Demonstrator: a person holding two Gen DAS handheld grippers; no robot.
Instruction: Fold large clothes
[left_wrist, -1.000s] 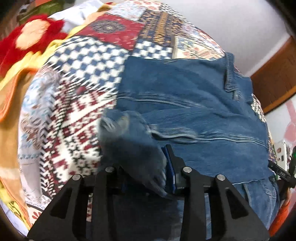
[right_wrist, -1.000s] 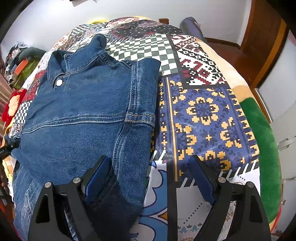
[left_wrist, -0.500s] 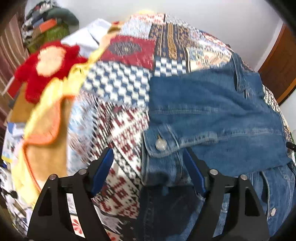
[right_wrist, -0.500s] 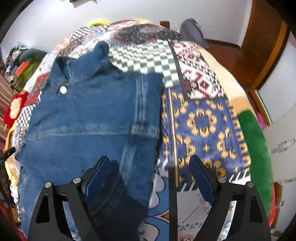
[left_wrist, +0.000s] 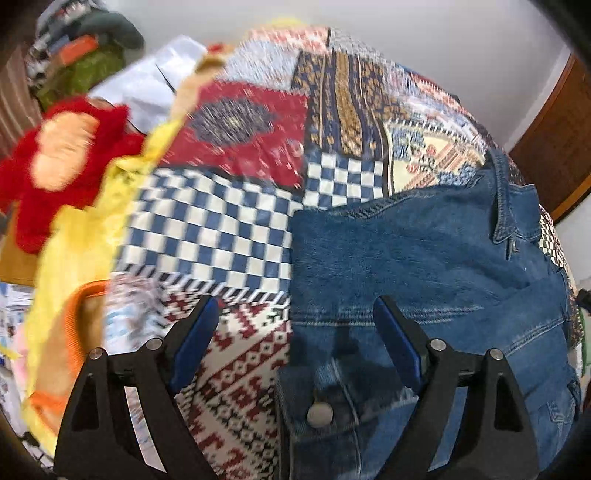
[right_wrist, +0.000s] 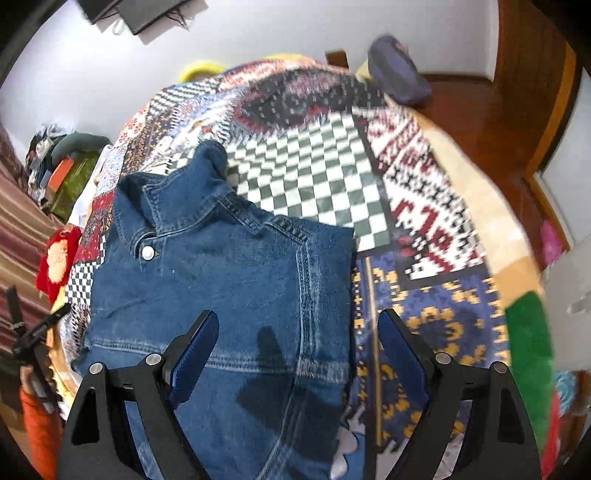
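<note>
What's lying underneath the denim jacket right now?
The denim jacket lies on a patchwork blanket that shows all around it. Whatever sits beneath the denim itself is covered.

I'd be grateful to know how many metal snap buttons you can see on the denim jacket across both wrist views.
2. One button sits on the cuff between the left gripper's opening fingers; another button sits below the collar of the denim jacket. Folded layers may hide more.
</note>
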